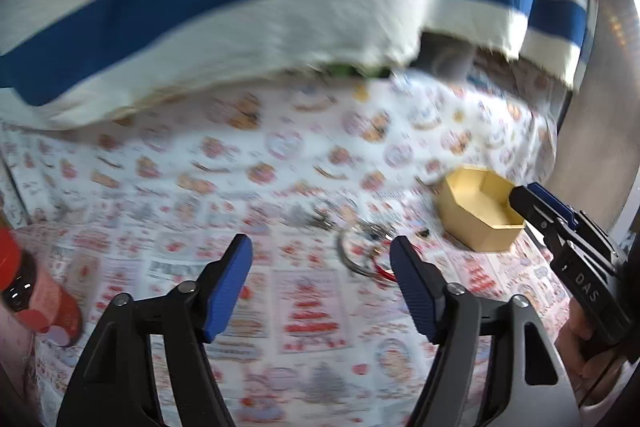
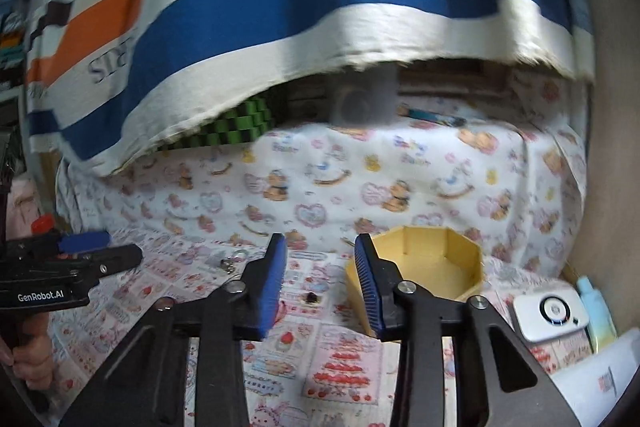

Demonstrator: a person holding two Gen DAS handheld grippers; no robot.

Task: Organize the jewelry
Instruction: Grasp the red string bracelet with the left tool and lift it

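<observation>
Now, stage: nothing is held yet; the first pick looks ahead.
Left gripper [image 1: 322, 259]: jaws spread wide, empty, low centre of its view.
Right gripper [image 2: 320, 259]: jaws parted, empty.
Jewelry: a blurred tangle of silver rings and chains with a red bit [image 1: 360, 247] lies on the printed pink-and-white cloth [image 1: 308, 307], centre frame.
Small dark bead [image 2: 311, 297]: between the right fingers.
Open yellow octagonal cardboard box [image 2: 436, 267]: right of centre.
Advice: pinch 1 piece, lift clear, release inside the box.
</observation>
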